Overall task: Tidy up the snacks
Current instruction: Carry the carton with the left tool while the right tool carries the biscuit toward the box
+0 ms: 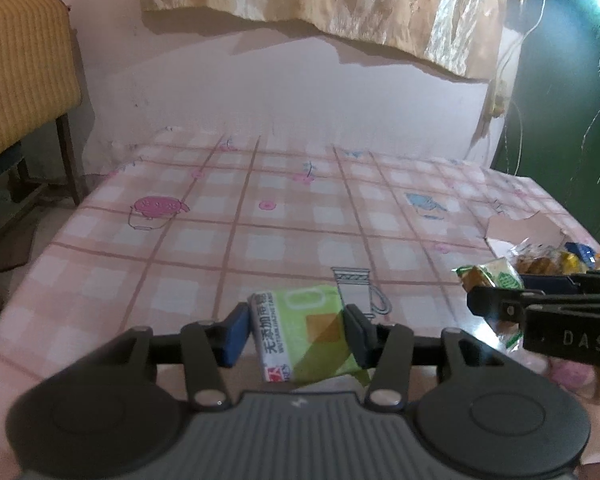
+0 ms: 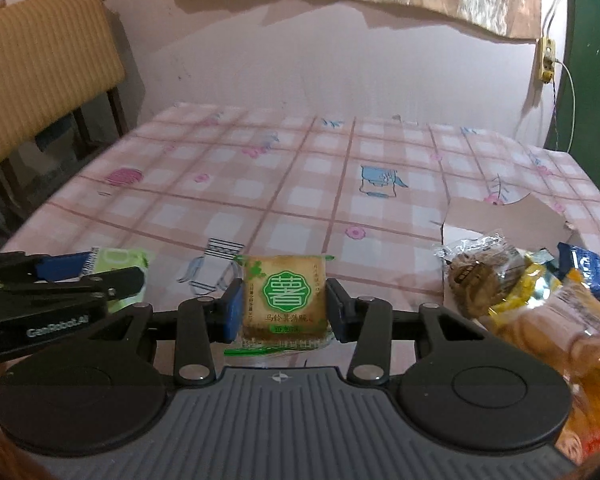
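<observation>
1. My left claw (image 1: 296,334) grips a light-green snack packet (image 1: 306,334), tilted, its blue pads pressing both sides, just above the checked surface (image 1: 204,236), left of the snack pile.
2. My right claw (image 2: 280,310) grips a square potato-crisp packet (image 2: 284,300) with a green seal, pads tight against its edges, also left of the pile and near it.
3. The snack pile (image 2: 532,288) itself, clear and yellow wrappers with one blue packet, lies at the surface's right edge on a torn piece of cardboard (image 2: 508,216).
</observation>
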